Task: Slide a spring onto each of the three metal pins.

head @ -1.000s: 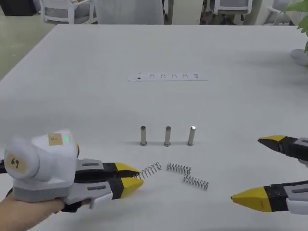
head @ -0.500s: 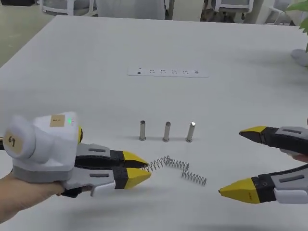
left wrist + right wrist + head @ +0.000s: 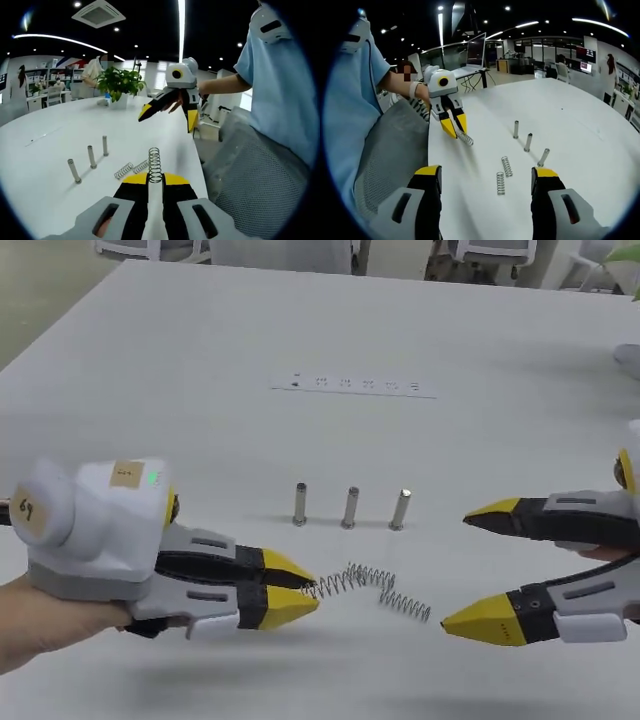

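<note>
Three short metal pins stand upright in a row at mid-table: left point(image 3: 300, 504), middle point(image 3: 350, 508), right point(image 3: 400, 509). My left gripper point(image 3: 311, 591) is shut on one end of a spring point(image 3: 332, 582), which sticks out past its yellow tips point(image 3: 155, 164) and hangs just above the table point(image 3: 465, 138). Two more springs lie on the table in front of the pins, one point(image 3: 375, 576) close to the held one and one point(image 3: 406, 604) further right. My right gripper point(image 3: 459, 570) is wide open just right of them, its fingers point(image 3: 427, 175) holding nothing.
A white socket strip point(image 3: 352, 386) lies flat behind the pins. A potted plant point(image 3: 120, 82) stands at the table's far right. Office chairs line the far edge point(image 3: 280, 252). A grey mesh chair point(image 3: 390, 145) sits at the near edge of the white table point(image 3: 180, 390).
My left gripper has taken the leftmost spring by its end and carried it up and right. My right gripper has moved left toward the springs, still open.
</note>
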Motion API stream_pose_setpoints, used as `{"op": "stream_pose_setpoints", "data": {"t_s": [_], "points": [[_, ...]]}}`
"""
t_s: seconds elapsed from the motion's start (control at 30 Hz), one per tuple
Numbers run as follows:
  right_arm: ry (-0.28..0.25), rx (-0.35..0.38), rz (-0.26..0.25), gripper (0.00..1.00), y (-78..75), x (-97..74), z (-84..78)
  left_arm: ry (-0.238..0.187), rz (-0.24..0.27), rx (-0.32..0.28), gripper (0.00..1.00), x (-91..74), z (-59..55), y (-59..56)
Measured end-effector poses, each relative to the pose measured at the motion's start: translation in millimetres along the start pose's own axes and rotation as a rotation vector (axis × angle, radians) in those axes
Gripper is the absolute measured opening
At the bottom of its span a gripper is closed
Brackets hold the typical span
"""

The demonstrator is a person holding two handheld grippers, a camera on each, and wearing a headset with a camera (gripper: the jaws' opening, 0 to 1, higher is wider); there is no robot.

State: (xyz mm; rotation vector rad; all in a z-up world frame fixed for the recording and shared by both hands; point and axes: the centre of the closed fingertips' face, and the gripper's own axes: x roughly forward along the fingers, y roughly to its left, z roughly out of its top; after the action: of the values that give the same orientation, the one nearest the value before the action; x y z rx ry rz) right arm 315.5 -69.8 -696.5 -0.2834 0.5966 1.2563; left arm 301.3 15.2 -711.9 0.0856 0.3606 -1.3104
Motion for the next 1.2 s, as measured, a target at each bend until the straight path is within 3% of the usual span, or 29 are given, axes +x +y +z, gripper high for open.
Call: {"op": "stream_pose_setpoints", "data": {"t_s": [0.7, 1.0, 1.2], "points": [[0.022, 0.049, 0.142, 0.37, 16.8, 19.3, 10.5, -0.010, -0.047, 0.018, 0.02, 10.8, 5.2, -4.0], [0.049, 0.055, 0.205, 0.28, 26.3, 33.4, 9.9, -0.012, -0.062, 0.013, 0.02, 12.9, 5.2, -7.2], [0.038, 0.073, 0.234, 0.22, 27.0, 37.7, 14.2, -0.015, -0.064, 0.011, 0.02, 12.6, 5.7, -6.2]]}}
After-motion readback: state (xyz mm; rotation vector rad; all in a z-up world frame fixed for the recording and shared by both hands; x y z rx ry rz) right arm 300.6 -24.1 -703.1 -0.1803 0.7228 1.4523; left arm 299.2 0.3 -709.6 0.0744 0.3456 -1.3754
